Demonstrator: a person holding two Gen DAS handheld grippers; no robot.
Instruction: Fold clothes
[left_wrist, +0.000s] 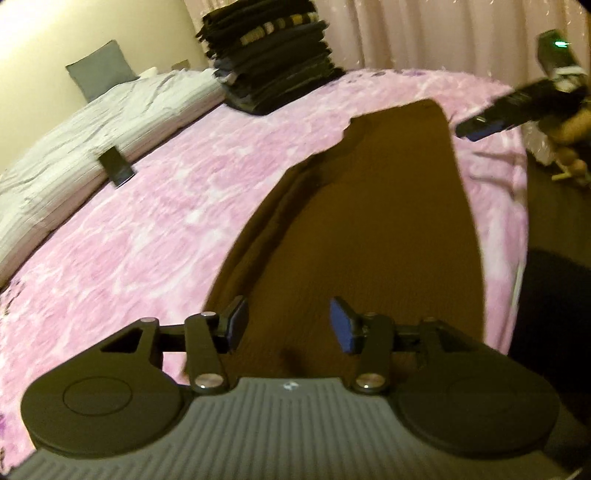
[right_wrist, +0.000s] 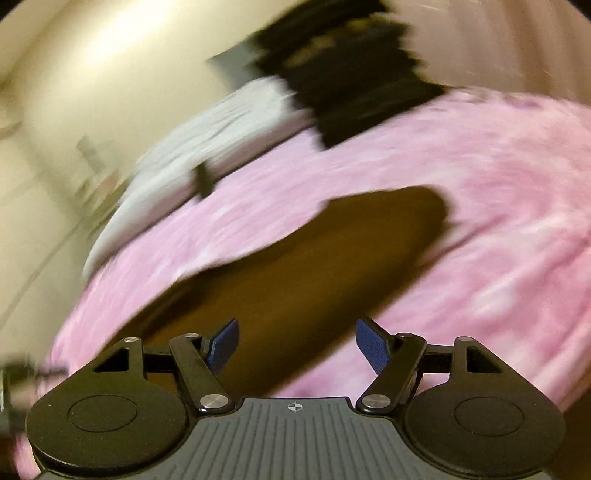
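A brown garment (left_wrist: 369, 221) lies flat, folded lengthwise, on the pink blanket (left_wrist: 147, 240). My left gripper (left_wrist: 288, 325) is open and empty, just above the garment's near end. My right gripper (right_wrist: 295, 343) is open and empty, over the garment (right_wrist: 295, 266) near its edge; its view is motion-blurred. The right gripper also shows in the left wrist view (left_wrist: 480, 129), beyond the garment's far right corner.
A tall stack of folded dark clothes (left_wrist: 273, 59) stands at the blanket's far edge. A dark phone-like object (left_wrist: 116, 166) lies by the grey bedding (left_wrist: 92, 122). A grey pillow (left_wrist: 99, 70) is against the wall. Curtains (left_wrist: 424, 33) hang behind.
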